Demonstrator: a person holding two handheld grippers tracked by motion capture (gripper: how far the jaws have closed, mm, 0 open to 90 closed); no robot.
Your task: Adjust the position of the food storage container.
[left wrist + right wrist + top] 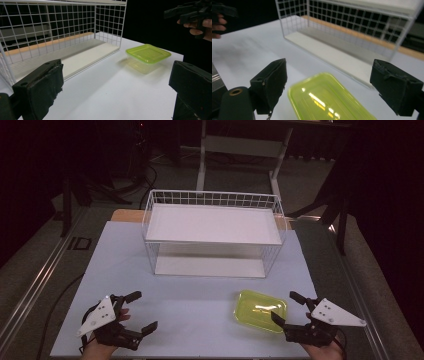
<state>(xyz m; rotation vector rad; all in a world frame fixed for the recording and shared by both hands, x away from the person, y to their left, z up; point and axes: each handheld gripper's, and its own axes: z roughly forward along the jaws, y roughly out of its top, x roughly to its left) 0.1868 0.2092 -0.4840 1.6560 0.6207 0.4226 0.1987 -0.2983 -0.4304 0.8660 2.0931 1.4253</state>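
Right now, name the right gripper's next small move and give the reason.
Probably ease the right gripper forward so its open jaws straddle the yellow-green container. The jaws stand wide, nothing is between them, and the container sits just ahead on the table.

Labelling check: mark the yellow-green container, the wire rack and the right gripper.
yellow-green container [260, 310], high view, middle of its lid
wire rack [213, 198], high view, back top rim
right gripper [286, 309], high view, midway between fingertips
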